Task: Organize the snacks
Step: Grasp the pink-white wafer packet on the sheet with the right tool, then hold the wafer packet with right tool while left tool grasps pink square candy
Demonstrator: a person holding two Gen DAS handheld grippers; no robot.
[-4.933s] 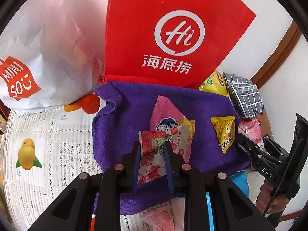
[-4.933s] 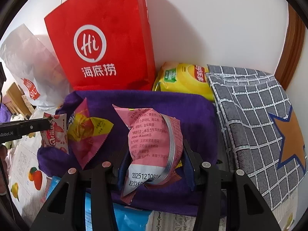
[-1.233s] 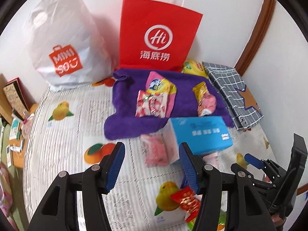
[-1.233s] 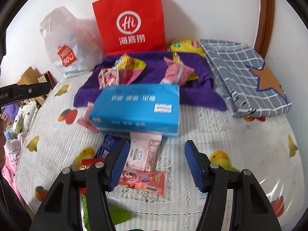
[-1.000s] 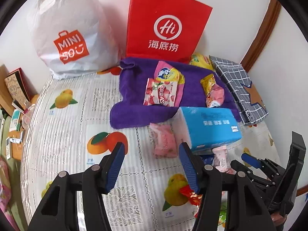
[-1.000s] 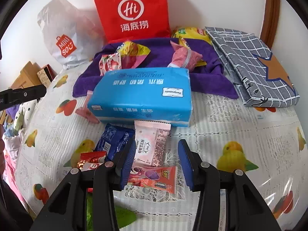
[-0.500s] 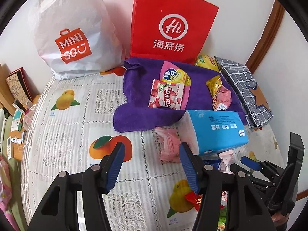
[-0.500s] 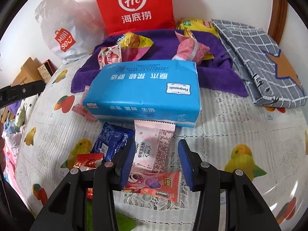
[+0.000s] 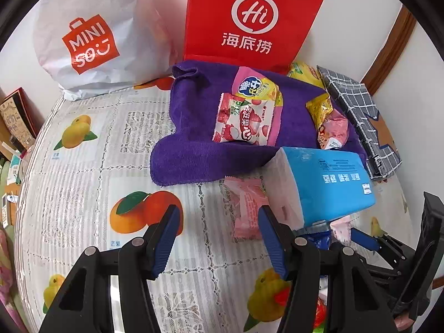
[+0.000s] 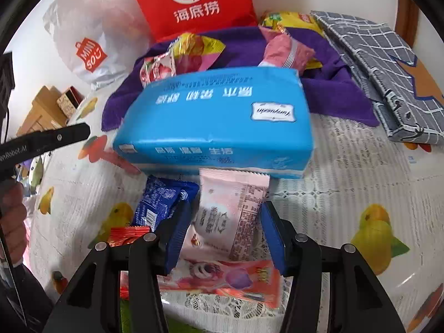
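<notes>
Angled steeply down: right gripper [image 10: 224, 222], jaws just widened, straddling pale pink snack packet [image 10: 230, 213] (ungripped); left gripper [image 9: 217, 230] half open, empty, above fruit-print lace tablecloth [image 9: 83, 166].

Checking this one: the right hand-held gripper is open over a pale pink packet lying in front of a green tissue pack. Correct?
Not quite. In the right wrist view the tissue pack is blue, not green. The right hand-held gripper does stand open over the pale pink packet.

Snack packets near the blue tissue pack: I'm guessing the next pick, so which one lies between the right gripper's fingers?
The pale pink packet, lying flat between the open right gripper. The dark blue packet lies outside its left finger, the orange-red packet below.
</notes>
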